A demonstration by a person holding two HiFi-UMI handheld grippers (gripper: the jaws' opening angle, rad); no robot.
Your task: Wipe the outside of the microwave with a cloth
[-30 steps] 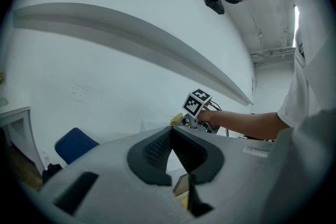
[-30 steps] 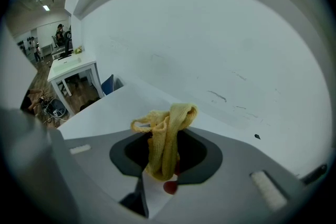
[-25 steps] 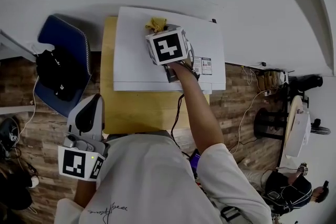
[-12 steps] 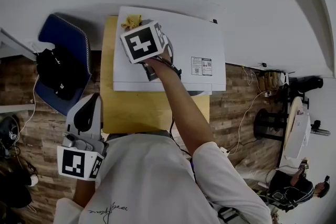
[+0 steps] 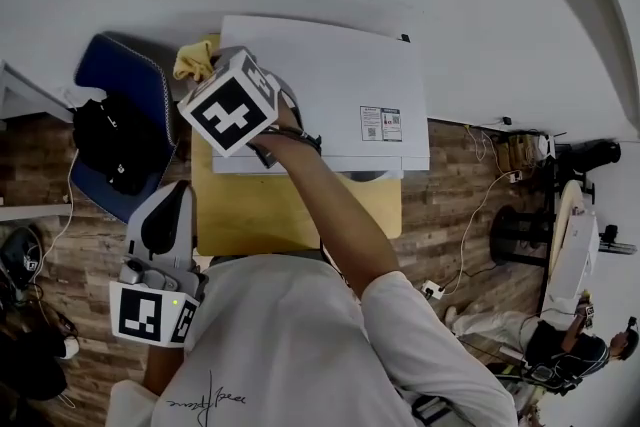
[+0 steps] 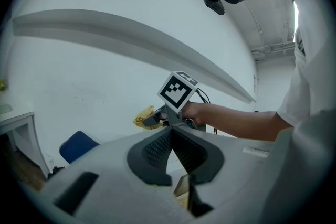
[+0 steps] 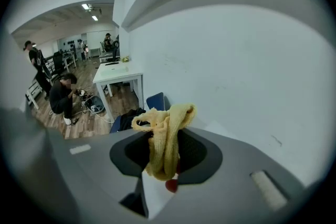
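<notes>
A yellow cloth (image 5: 193,60) sits at the rear left corner of a white microwave (image 5: 340,75), at the microwave's ten o'clock in the head view. The right gripper (image 7: 165,153) pinches it. The microwave stands on a wooden table (image 5: 260,210). At seven o'clock, off the table, the left gripper (image 6: 170,134) has its jaws pressed together on nothing. A blue chair (image 5: 115,75) stands at nine o'clock.

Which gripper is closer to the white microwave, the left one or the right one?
Right. The right gripper holds the yellow cloth at the microwave's left edge; the left gripper is down by the person's body, apart from it.
</notes>
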